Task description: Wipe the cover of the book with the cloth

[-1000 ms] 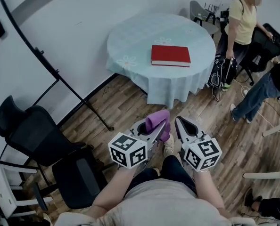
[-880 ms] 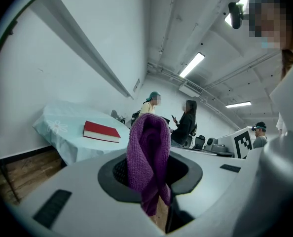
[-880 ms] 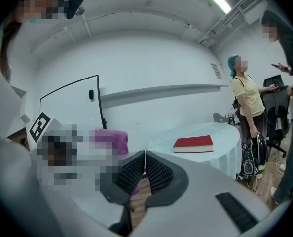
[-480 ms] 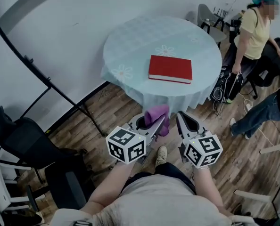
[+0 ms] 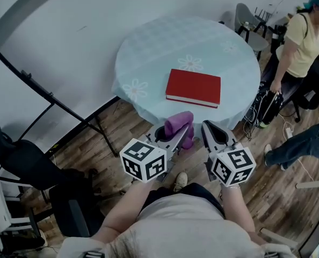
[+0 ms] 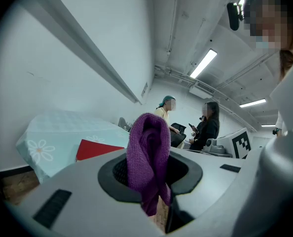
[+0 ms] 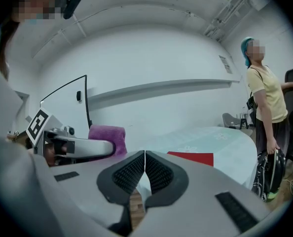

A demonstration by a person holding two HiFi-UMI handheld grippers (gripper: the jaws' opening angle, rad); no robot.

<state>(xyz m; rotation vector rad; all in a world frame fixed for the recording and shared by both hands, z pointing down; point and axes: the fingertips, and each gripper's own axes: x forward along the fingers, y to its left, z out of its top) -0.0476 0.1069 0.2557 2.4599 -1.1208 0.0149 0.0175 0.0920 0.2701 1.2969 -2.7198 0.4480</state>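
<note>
Tongs on the left (image 5: 182, 137) are clamped on a purple cloth (image 5: 179, 123); the right tongs (image 5: 209, 128), just beside, are pressed together on nothing. Both hover off the tabletop's (image 5: 165, 42) near edge. A red book (image 5: 194, 87) lies flat on it.

Purple cloth (image 5: 179, 123); red book (image 5: 194, 87); pale-blue daisy-print tablecloth (image 5: 149, 52).

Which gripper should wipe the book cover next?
Left. The left gripper is shut on the purple cloth; the right gripper is shut and empty. Both hang short of the red book, so reach hardly differs.
</note>
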